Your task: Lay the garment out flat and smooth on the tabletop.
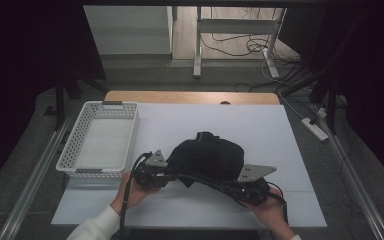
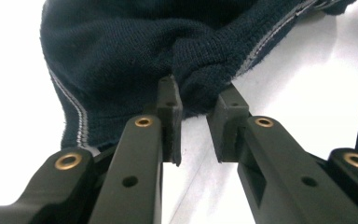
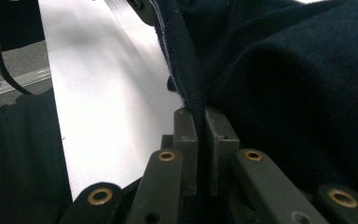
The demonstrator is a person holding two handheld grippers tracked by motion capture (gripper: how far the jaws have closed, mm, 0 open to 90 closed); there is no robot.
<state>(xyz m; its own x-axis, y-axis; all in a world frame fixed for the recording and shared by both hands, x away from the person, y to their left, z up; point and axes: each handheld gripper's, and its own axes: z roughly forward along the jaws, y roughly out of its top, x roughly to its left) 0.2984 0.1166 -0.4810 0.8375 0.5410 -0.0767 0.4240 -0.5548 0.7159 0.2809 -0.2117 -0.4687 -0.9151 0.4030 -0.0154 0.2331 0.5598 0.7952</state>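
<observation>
Garment: high view, a dark knit heap on the white counter, bunched between my two tools, the white basket just beside it on the left.
Left tool: high view, at the heap's left edge, in my left hand.
Right tool: high view, at the heap's near right edge.
Handling: I judge it light, soft and floppy; it will sag and drape, so take it by the stitched edges, well apart.
Left tool grip: left gripper view, jaws stand narrowly apart; a knit fold sits at the tips, but I cannot tell if the pads pinch it.
Texture: ribbed navy knit with a pale seam.
Right tool grip: right gripper view, jaws nearly together, clamped on a thin hem.
</observation>
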